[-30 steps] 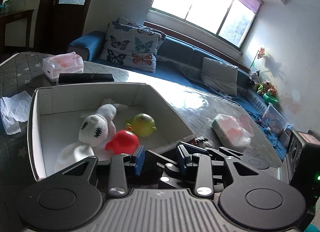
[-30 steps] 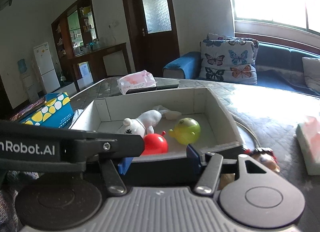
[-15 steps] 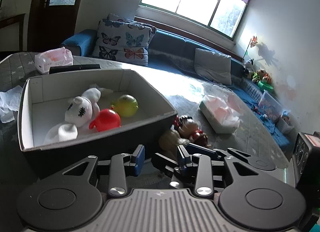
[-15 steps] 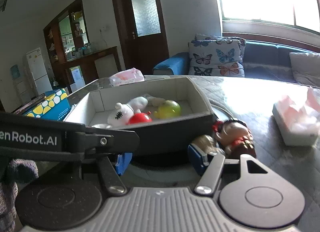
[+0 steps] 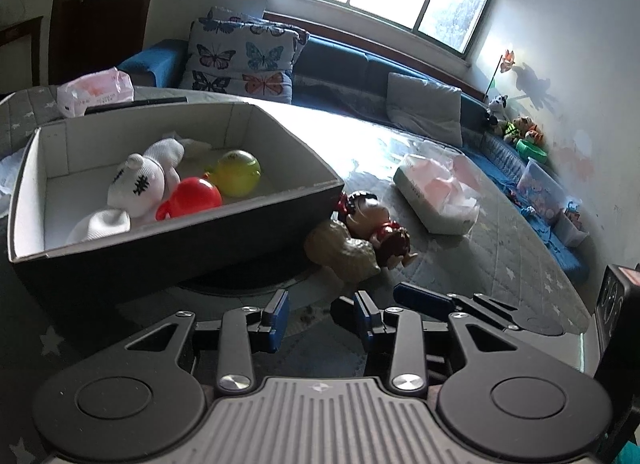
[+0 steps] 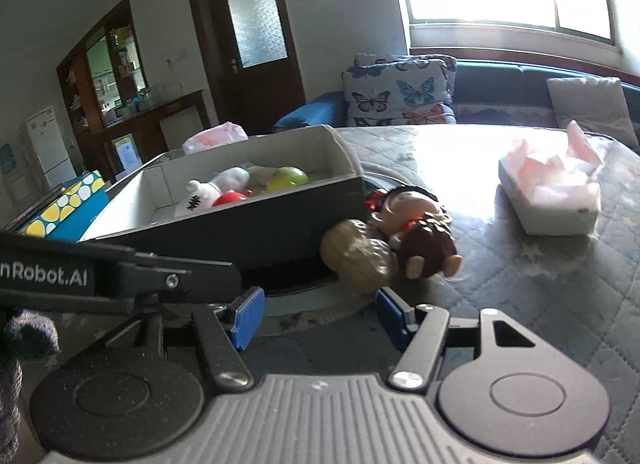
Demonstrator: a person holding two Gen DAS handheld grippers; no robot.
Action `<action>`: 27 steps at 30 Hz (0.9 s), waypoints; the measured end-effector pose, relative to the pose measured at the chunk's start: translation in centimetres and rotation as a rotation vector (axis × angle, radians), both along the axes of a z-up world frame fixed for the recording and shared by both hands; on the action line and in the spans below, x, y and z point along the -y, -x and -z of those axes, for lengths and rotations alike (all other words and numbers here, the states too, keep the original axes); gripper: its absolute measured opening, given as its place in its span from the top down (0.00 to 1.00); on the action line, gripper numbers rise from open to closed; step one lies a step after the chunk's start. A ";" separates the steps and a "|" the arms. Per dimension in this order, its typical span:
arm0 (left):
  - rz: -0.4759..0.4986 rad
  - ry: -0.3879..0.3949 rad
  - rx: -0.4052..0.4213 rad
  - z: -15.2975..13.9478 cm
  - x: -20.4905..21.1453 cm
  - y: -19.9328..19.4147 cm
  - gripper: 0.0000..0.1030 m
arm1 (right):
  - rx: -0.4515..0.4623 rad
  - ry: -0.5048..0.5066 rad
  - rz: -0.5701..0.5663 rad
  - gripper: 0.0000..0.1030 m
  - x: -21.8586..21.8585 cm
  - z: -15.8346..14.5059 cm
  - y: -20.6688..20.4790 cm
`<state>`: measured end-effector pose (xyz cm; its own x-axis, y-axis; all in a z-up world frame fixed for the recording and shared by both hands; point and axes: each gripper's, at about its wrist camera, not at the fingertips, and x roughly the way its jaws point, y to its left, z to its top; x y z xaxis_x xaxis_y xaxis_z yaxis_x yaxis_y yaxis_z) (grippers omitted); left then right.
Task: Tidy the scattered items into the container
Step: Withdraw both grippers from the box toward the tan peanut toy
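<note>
1. The left gripper (image 5: 320, 318) is seen nearest in the left wrist view; its blue-padded fingers (image 5: 276, 318) are parted with nothing between them, and it is held above the quilted counter (image 5: 500, 256), short of the box.
2. The right gripper (image 6: 320, 310) is likewise held with its jaws apart and empty; its right fingertip is seen just before the beige toy, though whether they touch cannot be told.
3. Just beyond both grippers, two items are left on the counter outside the container: a beige lumpy toy (image 6: 356, 256) and a doll figure (image 6: 416, 223) with a red hair bow and a brown skirt, lying on its side; the two are pressed together, and both lie just beside the near right corner of the box.
4. The dark cardboard box (image 5: 168, 240) with a white inside is set partly over a round grey mat (image 6: 304, 304); inside it are seen a white sock doll (image 5: 140, 183), a red ball toy (image 5: 192, 195) and a yellow-green ball toy (image 5: 238, 171), bunched together.
5. To the right, well apart from the box, an opened pack of pink tissues (image 6: 548, 195) is laid on the counter.
6. Behind the box a second pink tissue pack (image 5: 94, 89) is seen; to its left, in the right wrist view, a blue box with yellow spots (image 6: 64, 209).
7. Farthest off, a butterfly cushion (image 5: 244, 61) is propped on a blue sofa (image 5: 360, 67) under the window.
</note>
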<state>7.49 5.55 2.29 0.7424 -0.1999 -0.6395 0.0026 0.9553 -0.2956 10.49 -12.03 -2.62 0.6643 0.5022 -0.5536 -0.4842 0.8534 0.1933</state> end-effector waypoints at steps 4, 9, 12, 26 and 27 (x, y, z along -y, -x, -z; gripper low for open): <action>-0.003 0.006 -0.009 0.2 0.0 -0.4 0.63 | -0.009 0.007 0.004 0.38 0.3 0.5 -0.5; -0.010 0.012 -0.014 0.4 -0.1 -1.1 0.63 | -0.016 0.013 0.012 0.38 0.4 1.1 -1.4; -0.015 0.013 -0.017 0.5 -0.2 -1.6 0.63 | -0.025 0.021 0.011 0.38 0.3 1.5 -2.1; -0.035 0.022 -0.042 1.1 -0.7 -3.7 0.63 | -0.011 0.046 -0.034 0.38 -1.2 2.3 -3.5; -0.037 0.022 -0.043 1.1 -0.8 -3.8 0.63 | -0.009 0.045 -0.043 0.38 -1.4 2.3 -3.4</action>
<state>11.31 6.34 1.22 0.7217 -0.1875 -0.6663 -0.0454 0.9477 -0.3159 13.88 -10.67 -4.90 0.6379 0.5041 -0.5822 -0.5186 0.8400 0.1592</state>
